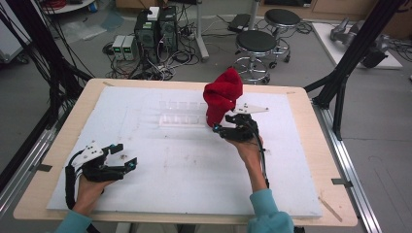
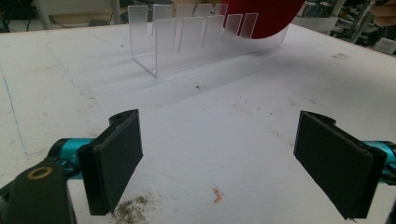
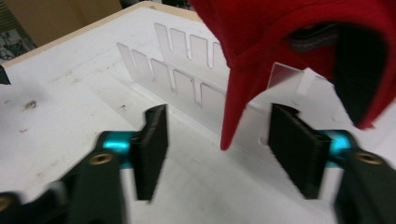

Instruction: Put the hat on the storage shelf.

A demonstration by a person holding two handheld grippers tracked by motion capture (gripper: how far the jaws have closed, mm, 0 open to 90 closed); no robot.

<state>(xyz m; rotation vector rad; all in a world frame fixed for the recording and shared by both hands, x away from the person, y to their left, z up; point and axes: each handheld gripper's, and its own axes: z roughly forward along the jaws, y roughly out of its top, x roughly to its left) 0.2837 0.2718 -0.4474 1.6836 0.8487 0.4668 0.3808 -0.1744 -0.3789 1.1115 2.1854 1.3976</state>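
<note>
A: Any brand, label or writing you can read?

B: None that I can make out. The red fabric cap (image 1: 222,94) faces away, and the boxes on the floor at the top of the high view are too small to read.

A: Then count things for me.

B: One red cap, just right of centre in the high view. One clear acrylic slotted rack (image 1: 180,113) at centre, two rows of upright tabs; in the left gripper view I count about five tabs in each row (image 2: 201,32), though the far ones blur together. Two grippers. Two round black stools (image 1: 256,43) on the floor at upper centre.

A: Is anything in the rack?

B: The cap sits on its right end, propped upright, its brim (image 3: 236,100) hanging down in front of the tabs in the right gripper view. The other slots hold nothing.

A: And the grippers?

B: The right gripper (image 1: 224,125) is just below the cap, jaws set wide apart; the brim tip hangs between them with a gap to each pad (image 3: 153,140), so nothing is gripped. The left gripper (image 1: 126,156) rests at lower left on the white foam sheet (image 1: 184,174) that covers the wooden table (image 1: 320,145), well apart from the rack, jaws spread wide with bare foam between them.
</note>
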